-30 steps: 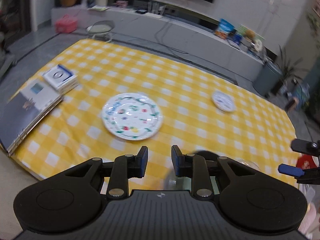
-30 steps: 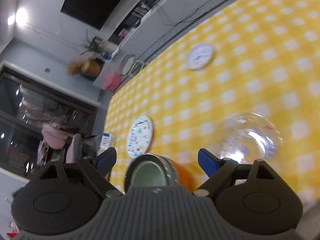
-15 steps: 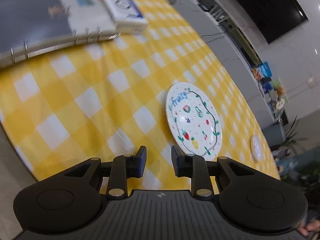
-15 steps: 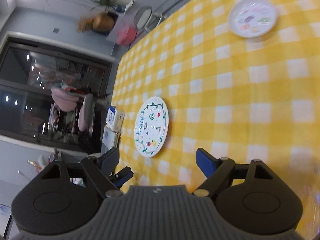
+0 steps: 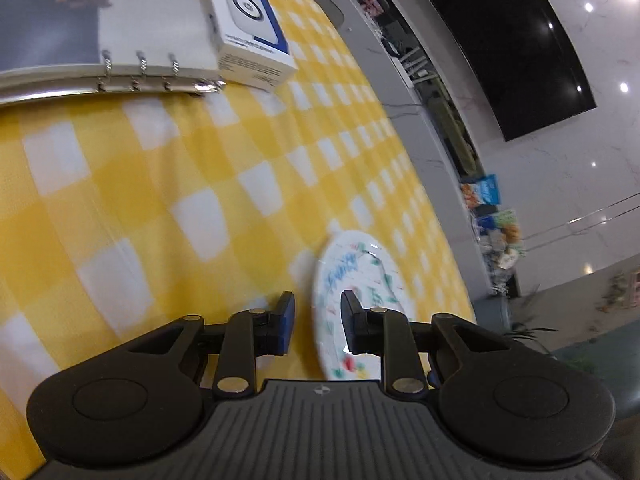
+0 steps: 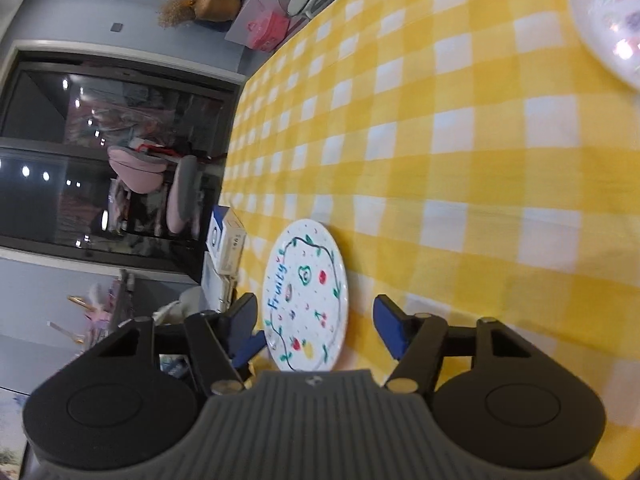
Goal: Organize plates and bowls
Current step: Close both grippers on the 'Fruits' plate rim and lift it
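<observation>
Yellow check cloth [image 5: 168,184] covers the table. L gripper [image 5: 316,320] has jaws narrow & just been closing, straddling the fruit plate [image 5: 360,280] rim, not clamped yet — prob. lining up for an edge pinch. R gripper [image 6: 316,324] sits wider, also just been closing, empty, plate [image 6: 308,292] ahead betw. its jaws. Plate lies flat, nothing on it. 2nd plate [image 6: 608,16] well apart, also bare. Binder [image 5: 100,32] & box [image 5: 248,20] at far edge.

plate [image 6: 306,296] on tablecloth [image 6: 460,160], box [image 5: 248,24] on binder [image 5: 100,28] — second plate [image 6: 608,16] well apart
</observation>
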{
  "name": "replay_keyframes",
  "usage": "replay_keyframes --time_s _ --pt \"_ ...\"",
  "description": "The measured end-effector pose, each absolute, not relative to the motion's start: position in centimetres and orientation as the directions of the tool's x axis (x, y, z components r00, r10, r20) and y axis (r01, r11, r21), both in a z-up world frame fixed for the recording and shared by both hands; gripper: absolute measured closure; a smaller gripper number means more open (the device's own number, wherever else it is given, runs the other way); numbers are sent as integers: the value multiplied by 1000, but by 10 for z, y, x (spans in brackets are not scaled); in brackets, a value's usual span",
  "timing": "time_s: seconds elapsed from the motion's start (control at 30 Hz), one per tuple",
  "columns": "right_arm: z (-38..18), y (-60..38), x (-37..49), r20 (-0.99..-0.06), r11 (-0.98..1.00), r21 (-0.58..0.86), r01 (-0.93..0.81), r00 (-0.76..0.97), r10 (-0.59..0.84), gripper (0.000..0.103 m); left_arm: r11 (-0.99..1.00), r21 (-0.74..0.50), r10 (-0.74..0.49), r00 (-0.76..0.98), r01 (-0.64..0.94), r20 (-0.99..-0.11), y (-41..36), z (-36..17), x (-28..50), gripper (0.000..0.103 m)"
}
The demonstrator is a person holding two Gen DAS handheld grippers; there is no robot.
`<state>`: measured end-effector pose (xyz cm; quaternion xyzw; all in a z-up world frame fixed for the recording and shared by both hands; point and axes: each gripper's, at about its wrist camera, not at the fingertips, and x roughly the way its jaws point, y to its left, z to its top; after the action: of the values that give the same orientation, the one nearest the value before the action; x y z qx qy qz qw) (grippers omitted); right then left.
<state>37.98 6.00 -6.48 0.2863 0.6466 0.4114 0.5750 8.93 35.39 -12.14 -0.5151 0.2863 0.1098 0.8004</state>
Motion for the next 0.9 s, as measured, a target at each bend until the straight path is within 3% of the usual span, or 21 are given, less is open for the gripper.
replay_keyframes --time_s 0.13,0.17,0.23,0.3,0.4,0.63,0.77,0.9 --pt "-82 71 379 -520 509 854 -105 -199 831 46 387 -811 -161 834 -438 -528 357 -131 90 80" --pt "-85 71 380 -511 502 859 -96 -200 836 48 381 -803 -155 824 -459 -545 357 -133 91 91" --pt "-90 68 384 -488 483 872 -77 -197 850 49 341 -823 -165 833 -453 -527 360 -140 90 91" --pt "-95 70 388 -482 476 876 -82 -210 851 61 297 -849 -175 849 -436 -498 362 -146 87 94" --pt "-99 73 392 -479 473 877 -83 -219 850 69 310 -846 -174 849 -434 -499 362 -144 87 94" --pt "-101 72 391 -483 479 875 -70 -206 851 74 316 -847 -156 858 -427 -490 358 -145 89 96" --pt "-101 72 386 -519 511 855 -89 -180 836 93 297 -850 -153 856 -436 -493 358 -145 90 96" --pt "-104 73 384 -523 516 852 -84 -170 835 100 315 -844 -149 855 -434 -496 356 -143 89 98"
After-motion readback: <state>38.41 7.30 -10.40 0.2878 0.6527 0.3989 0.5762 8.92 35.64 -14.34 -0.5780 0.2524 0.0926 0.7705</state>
